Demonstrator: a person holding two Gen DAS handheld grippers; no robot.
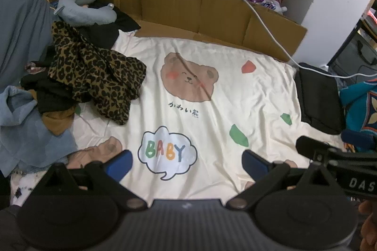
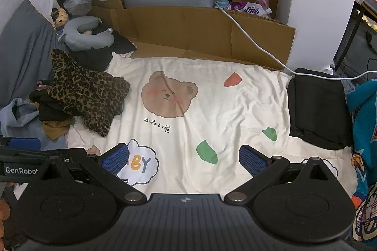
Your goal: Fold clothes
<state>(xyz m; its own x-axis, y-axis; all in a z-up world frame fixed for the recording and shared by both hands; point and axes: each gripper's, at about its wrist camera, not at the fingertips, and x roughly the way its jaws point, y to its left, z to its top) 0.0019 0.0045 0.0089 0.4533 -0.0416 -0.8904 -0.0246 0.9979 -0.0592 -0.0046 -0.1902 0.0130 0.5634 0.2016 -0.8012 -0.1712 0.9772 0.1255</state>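
Leopard-print garment (image 1: 94, 76) lies crumpled on a heap of dark and blue clothes (image 1: 35, 114), ahead and to the left of both grippers, on a cream sheet (image 1: 212, 109) printed with a bear. Left gripper (image 1: 187, 162) and right gripper (image 2: 183, 160) hover over the sheet, fingers spread apart, nothing between them. Folded black cloth (image 2: 318, 109) sits ahead-right of the right gripper; cardboard (image 2: 200, 31) beyond.

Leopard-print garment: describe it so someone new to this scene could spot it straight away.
Start at the cream bear-print sheet covering the bed. On its left edge sits a heap of clothes; the leopard-print garment lies crumpled on top, spilling onto the sheet. It alone is spotted tan and black; its neighbours are plain black, blue and brown.
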